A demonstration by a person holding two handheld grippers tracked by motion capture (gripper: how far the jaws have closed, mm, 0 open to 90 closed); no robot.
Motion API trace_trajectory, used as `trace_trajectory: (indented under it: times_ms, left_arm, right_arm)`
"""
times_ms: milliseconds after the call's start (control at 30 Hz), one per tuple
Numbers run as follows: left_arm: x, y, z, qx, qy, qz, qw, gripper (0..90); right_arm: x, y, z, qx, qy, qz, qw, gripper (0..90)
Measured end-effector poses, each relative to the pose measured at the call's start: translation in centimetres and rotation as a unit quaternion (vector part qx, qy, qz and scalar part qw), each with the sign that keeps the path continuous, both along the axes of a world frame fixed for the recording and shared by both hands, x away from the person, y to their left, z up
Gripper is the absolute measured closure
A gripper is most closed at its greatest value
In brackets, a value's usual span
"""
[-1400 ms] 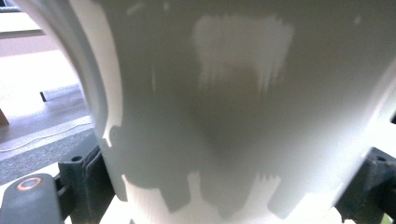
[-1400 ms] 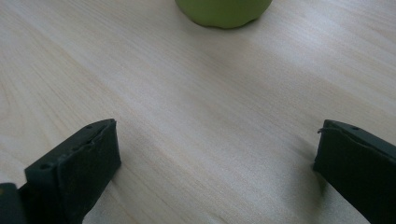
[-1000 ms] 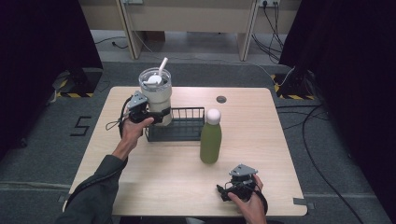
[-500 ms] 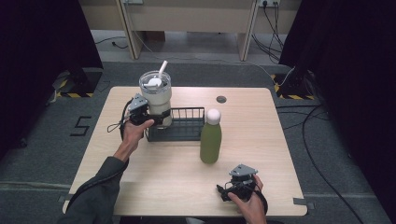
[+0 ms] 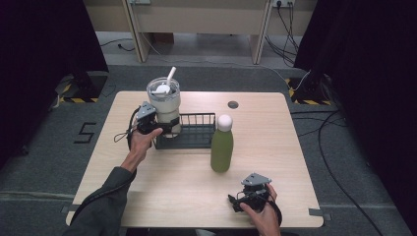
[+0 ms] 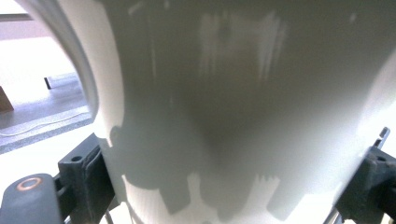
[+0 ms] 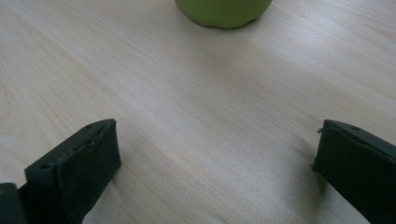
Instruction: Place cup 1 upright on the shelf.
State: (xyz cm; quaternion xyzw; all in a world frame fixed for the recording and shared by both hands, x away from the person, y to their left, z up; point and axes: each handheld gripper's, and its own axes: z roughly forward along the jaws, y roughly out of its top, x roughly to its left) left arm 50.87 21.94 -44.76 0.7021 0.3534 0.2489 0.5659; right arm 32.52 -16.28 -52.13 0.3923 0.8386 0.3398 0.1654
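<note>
Surface: rectangular light-wood table (image 5: pixel 147 187) | On it: black wire rack (image 5: pixel 194 130) left of centre | tall green bottle with white cap (image 5: pixel 222 145) just right of the rack | right gripper (image 5: pixel 235 200) rested near front edge

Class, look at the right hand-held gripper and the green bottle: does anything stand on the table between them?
Nothing visible does. The right hand-held gripper is open, and bare table lies between its jaws and the base of the green bottle.

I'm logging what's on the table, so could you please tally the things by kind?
Tumblers with straw: 1, the white tumbler
Bottles: 1, the green bottle
Wire racks: 1, the black rack
Total: 3
</note>
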Motion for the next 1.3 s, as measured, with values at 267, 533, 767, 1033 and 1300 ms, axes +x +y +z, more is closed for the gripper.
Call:
trace_trajectory:
  times_ms: [267,533,767,1033,1300]
  left_arm:
    - [-0.1,0.1,-0.5,0.002,0.006,0.004,1.0,10.4]
    - [-0.2,0.2,-0.9,-0.003,0.003,0.012,0.9999,10.3]
    - [-0.6,0.2,-1.3,-0.006,-0.008,0.016,0.9998,10.2]
    - [-0.9,0.0,-1.5,-0.002,-0.017,0.017,0.9997,9.9]
    - [-0.8,0.0,-1.4,-0.001,-0.014,0.012,0.9998,9.7]
  right_arm:
    - [0.0,0.0,0.0,0.001,0.0,0.0,1.0,0.5]
    - [0.0,0.0,0.0,0.001,0.0,0.0,1.0,0.5]
    - [0.0,0.0,0.0,0.0,-0.001,0.0,1.0,0.5]
    - [0.0,0.0,0.0,0.0,-0.001,0.0,1.0,0.5]
    - [0.0,0.0,0.0,0.0,-0.001,0.0,1.0,0.5]
